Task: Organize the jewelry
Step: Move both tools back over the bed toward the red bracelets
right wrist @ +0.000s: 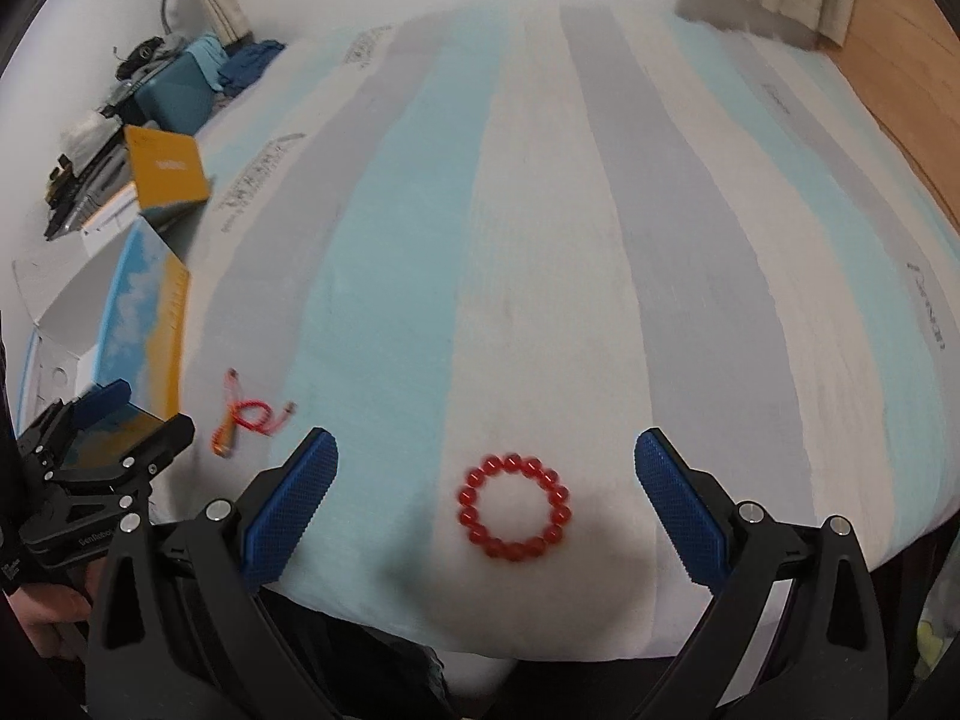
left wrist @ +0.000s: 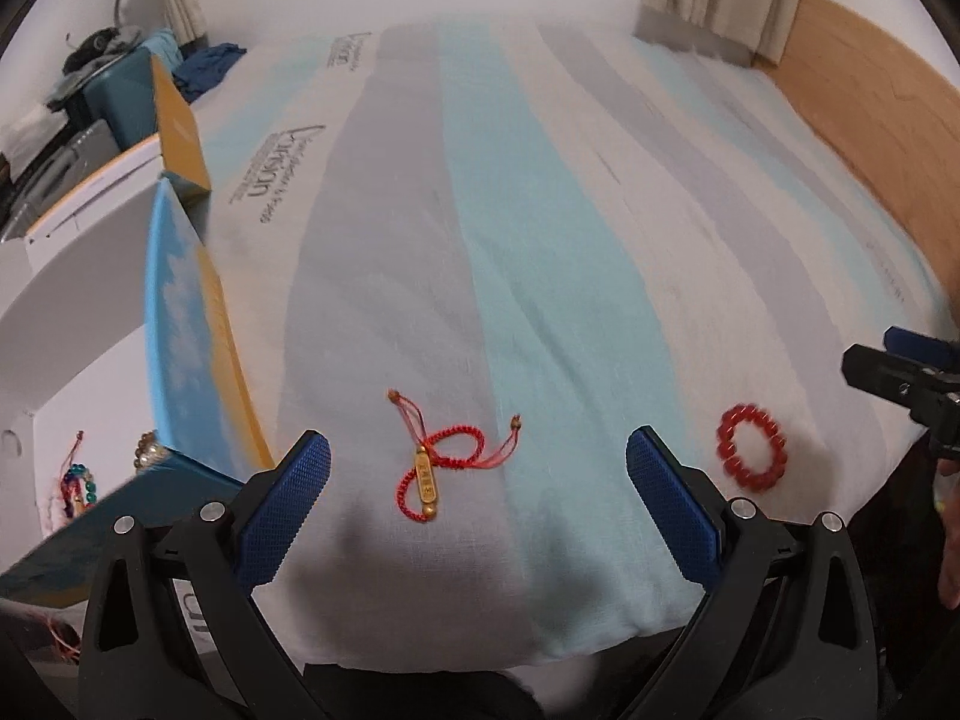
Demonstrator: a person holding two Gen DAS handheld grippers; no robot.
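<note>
While both sets of jaws stand spread wide and empty over the striped bed (left wrist: 540, 240), the left gripper (left wrist: 478, 468) frames a red cord bracelet (left wrist: 441, 465) and the right gripper (right wrist: 486, 477) frames a red bead bracelet (right wrist: 515, 507). Both bracelets lie flat near the bed's front edge, well apart; an open box (left wrist: 186, 330) at left holds more beads (left wrist: 81, 483)

The box (left wrist: 180, 324) at my left hides part of the beaded pieces (left wrist: 78, 480) inside it; lettering on the gold tag (left wrist: 425, 483) is too small to read.
</note>
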